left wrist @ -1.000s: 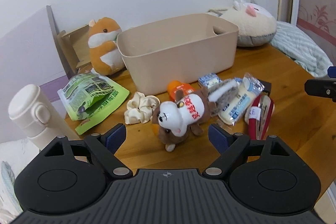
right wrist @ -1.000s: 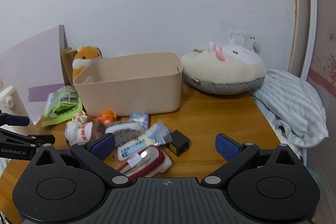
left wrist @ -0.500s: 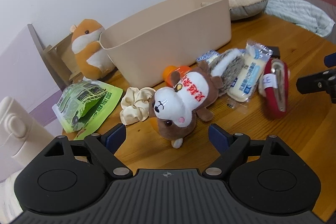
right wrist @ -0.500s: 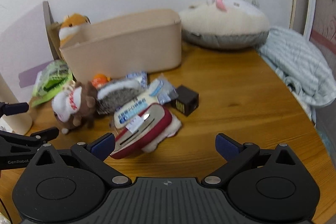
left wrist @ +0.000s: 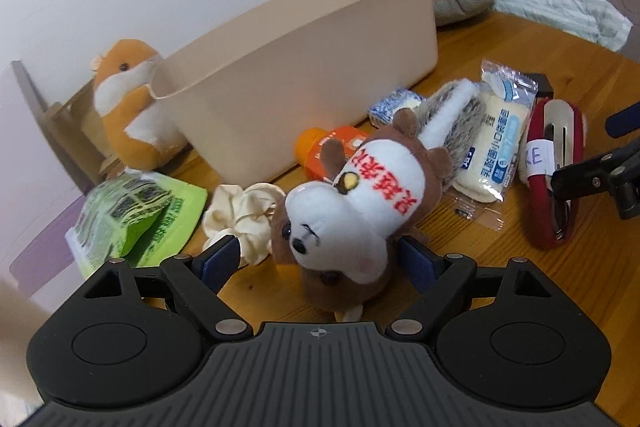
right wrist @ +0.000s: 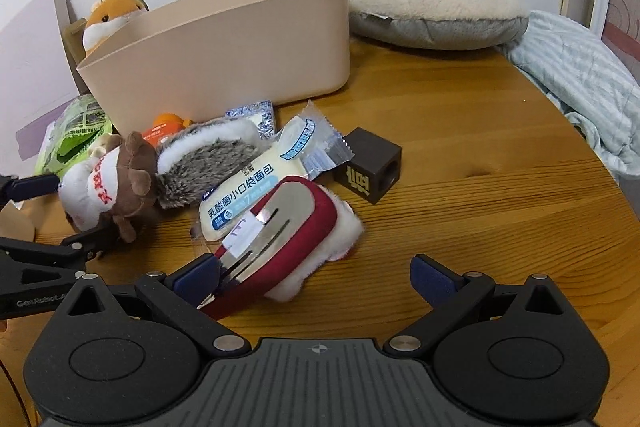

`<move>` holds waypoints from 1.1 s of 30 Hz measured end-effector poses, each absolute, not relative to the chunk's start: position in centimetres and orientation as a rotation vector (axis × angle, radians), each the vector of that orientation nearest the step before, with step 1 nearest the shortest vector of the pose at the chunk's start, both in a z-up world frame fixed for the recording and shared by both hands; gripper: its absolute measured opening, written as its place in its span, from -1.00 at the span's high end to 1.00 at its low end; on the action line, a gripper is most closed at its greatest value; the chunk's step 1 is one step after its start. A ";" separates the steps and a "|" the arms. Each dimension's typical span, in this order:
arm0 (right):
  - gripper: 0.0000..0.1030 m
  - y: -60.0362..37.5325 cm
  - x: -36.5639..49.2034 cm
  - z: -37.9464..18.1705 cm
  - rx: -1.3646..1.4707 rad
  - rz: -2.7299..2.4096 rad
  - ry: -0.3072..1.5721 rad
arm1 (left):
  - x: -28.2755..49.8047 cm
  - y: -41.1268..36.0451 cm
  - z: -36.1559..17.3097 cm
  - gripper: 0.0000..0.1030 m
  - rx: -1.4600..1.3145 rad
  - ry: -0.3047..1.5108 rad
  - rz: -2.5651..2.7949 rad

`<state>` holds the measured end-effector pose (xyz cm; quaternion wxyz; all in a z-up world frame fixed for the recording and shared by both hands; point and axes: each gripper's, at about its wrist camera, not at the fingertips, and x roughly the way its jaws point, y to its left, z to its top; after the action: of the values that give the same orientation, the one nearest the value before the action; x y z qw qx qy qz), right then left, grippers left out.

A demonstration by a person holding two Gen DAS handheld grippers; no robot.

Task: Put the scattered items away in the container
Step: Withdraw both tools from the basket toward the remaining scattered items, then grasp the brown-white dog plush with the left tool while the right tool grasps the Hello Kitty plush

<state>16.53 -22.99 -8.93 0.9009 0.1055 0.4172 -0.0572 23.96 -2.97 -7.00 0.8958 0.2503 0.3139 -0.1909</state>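
A brown and white plush toy (left wrist: 352,211) lies on the wooden table (right wrist: 480,187), between the blue pads of my left gripper (left wrist: 320,261), which is open and not pressing it. My right gripper (right wrist: 314,277) is open low over a red furry clip (right wrist: 292,239), with its left pad at the clip's near end. Behind stands the beige container (left wrist: 304,75). In front of it lie a bread packet (right wrist: 248,195), a grey furry piece (right wrist: 204,163), an orange bottle (left wrist: 332,147), a cream scrunchie (left wrist: 244,211), a green packet (left wrist: 132,219), a small blue packet (left wrist: 392,105) and a dark cube (right wrist: 370,169).
An orange hamster plush (left wrist: 128,103) leans by the container's left end against cardboard. A big cream cushion toy (right wrist: 436,7) and a striped blanket (right wrist: 580,79) lie at the back right. The table's edge curves along the right.
Both grippers have come down and closer to the items. The plush toy now sits between the left pads, and the red clip now reaches the right gripper's left pad. Both stay equally wide.
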 end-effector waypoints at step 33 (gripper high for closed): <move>0.16 -23.8 16.7 -8.7 0.241 0.049 0.756 | 24.0 -3.0 -8.2 -0.31 0.415 0.651 -0.425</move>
<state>16.70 -23.83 -8.67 0.9221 0.1171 0.3680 0.0237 23.95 -3.05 -8.15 0.9045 0.2008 0.3150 -0.2056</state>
